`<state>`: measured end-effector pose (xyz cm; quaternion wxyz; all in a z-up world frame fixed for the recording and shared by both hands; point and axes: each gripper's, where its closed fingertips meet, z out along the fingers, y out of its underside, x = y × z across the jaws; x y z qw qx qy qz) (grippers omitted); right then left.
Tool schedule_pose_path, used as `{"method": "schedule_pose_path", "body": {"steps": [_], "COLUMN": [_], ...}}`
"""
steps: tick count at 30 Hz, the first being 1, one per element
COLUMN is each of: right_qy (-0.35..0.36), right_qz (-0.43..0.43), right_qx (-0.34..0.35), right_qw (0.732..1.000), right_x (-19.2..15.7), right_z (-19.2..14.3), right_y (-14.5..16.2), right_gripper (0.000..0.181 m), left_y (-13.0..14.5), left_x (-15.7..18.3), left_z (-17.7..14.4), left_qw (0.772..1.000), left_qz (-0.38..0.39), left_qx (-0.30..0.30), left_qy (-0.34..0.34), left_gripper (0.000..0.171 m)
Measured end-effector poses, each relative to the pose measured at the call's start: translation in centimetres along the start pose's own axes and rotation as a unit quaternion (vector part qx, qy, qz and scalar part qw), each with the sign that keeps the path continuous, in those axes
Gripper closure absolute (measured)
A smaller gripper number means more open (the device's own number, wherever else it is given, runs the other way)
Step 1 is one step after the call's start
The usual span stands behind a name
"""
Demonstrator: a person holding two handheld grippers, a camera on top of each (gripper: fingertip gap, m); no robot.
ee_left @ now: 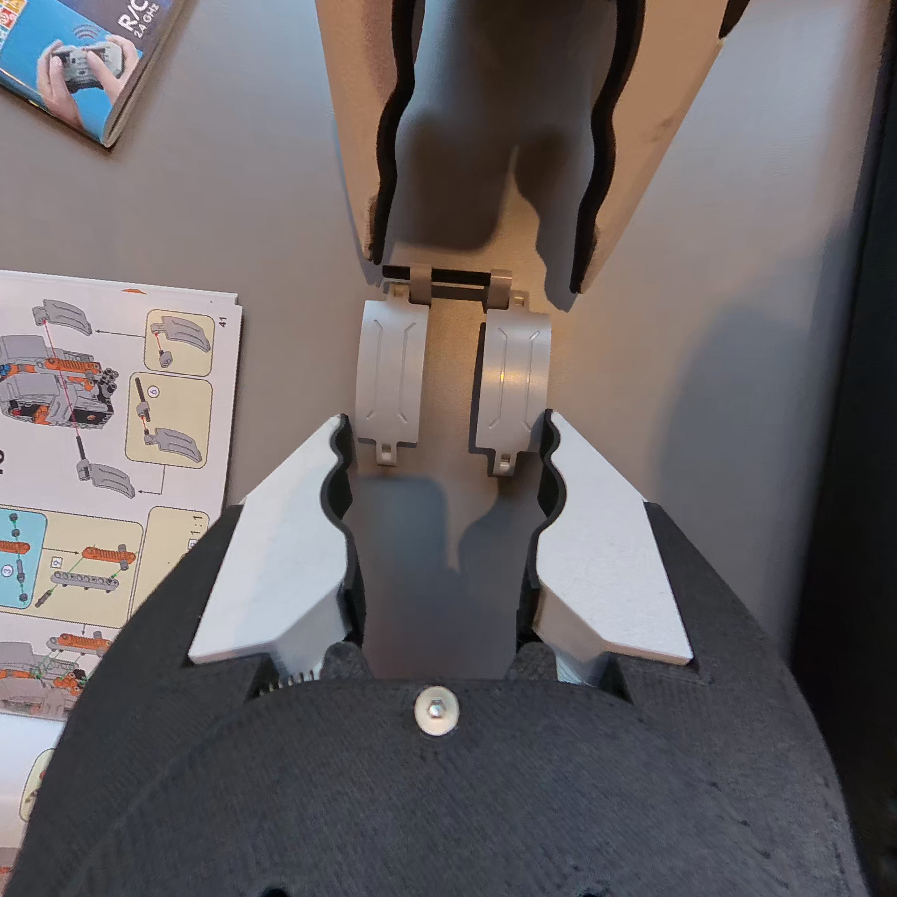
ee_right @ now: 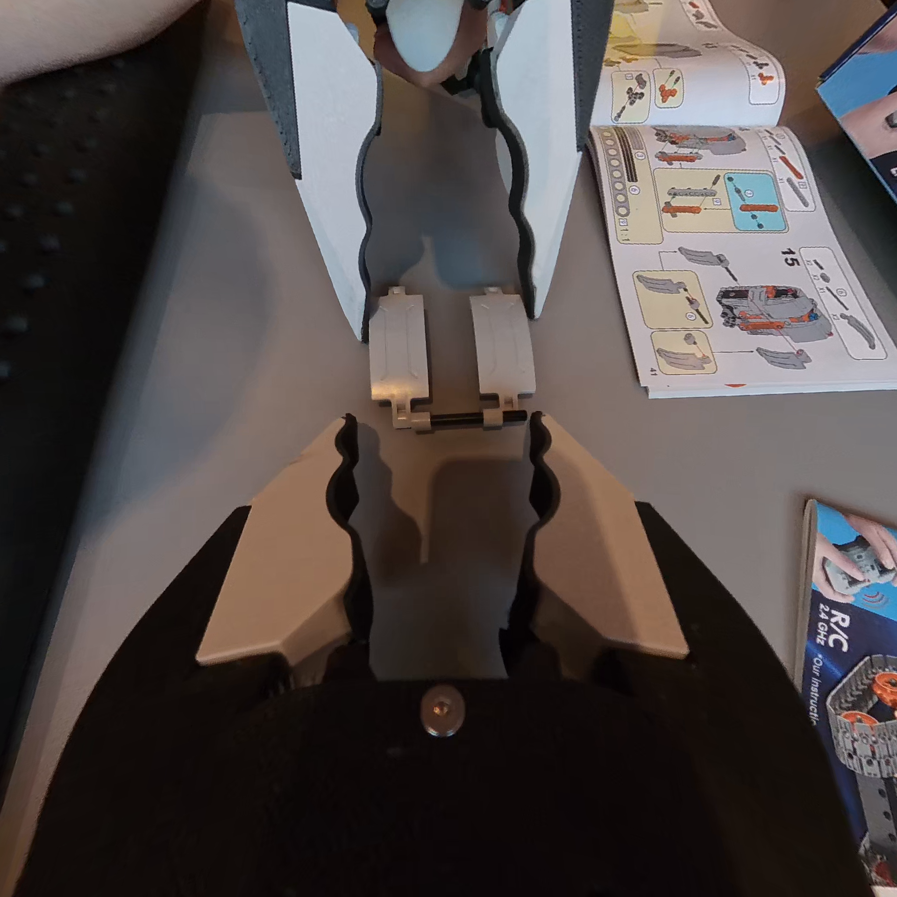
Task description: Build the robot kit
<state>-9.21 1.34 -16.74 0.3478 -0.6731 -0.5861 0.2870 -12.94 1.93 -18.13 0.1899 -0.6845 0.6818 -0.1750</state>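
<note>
Left gripper [ee_left: 445,437]: lying nearest the left wrist camera, black body with white fingers [ee_left: 597,524] and wavy black pads; jaws standing spread and gripping nothing, the tips flanking the near ends of the two panels, the right tip touching or almost touching the right panel.

Right gripper [ee_right: 439,427]: sitting nearest the right wrist camera, black body with tan fingers [ee_right: 286,548]; jaws parted and empty, tips hovering just beside the two ends of the black axle.

Curved grey panels [ee_left: 454,383]: two building-brick pieces lying side by side on the grey table [ee_left: 272,204], apart from each other, joined at one end through small grey connectors.

Black axle [ee_right: 468,418]: running crosswise through both connectors, lying between the opposed grippers.

Instruction booklet [ee_right: 738,272]: lying open and flat on the table, well to the side of the panels, showing assembly diagrams in grey and orange.

Blue product box [ee_right: 854,655]: resting near the right gripper's side, printed face up.

Black mat [ee_right: 73,291]: bordering the table on the far side from the booklet, studded surface showing.

Person's hand [ee_right: 427,48]: showing behind the left gripper, partly hidden.
</note>
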Motion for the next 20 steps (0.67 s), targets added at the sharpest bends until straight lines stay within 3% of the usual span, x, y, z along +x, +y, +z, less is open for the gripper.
{"method": "schedule_pose_path", "body": {"steps": [8,14,20], "right_qy": [-0.003,0.004,0.018], "right_qz": [0.001,-0.006,0.001], "right_qx": [-0.031,-0.029,-0.029], "right_qw": [1.000,1.000,0.999], "right_x": [0.01,0.25,0.69], "right_z": [0.64,0.73,0.86], "right_y": [0.69,0.55,0.42], "right_gripper": [0.110,0.108,0.119], "left_y": [-0.47,-0.91,-0.93], "left_x": [-0.22,-0.16,-0.18], "left_z": [0.24,0.49,0.51], "left_qw": [1.000,1.000,1.000], "left_qz": [0.000,-0.004,-0.005], "left_qx": [-0.001,0.015,0.015], "left_qy": [-0.014,-0.002,-0.003], "left_gripper": [0.084,0.095,0.096]}}
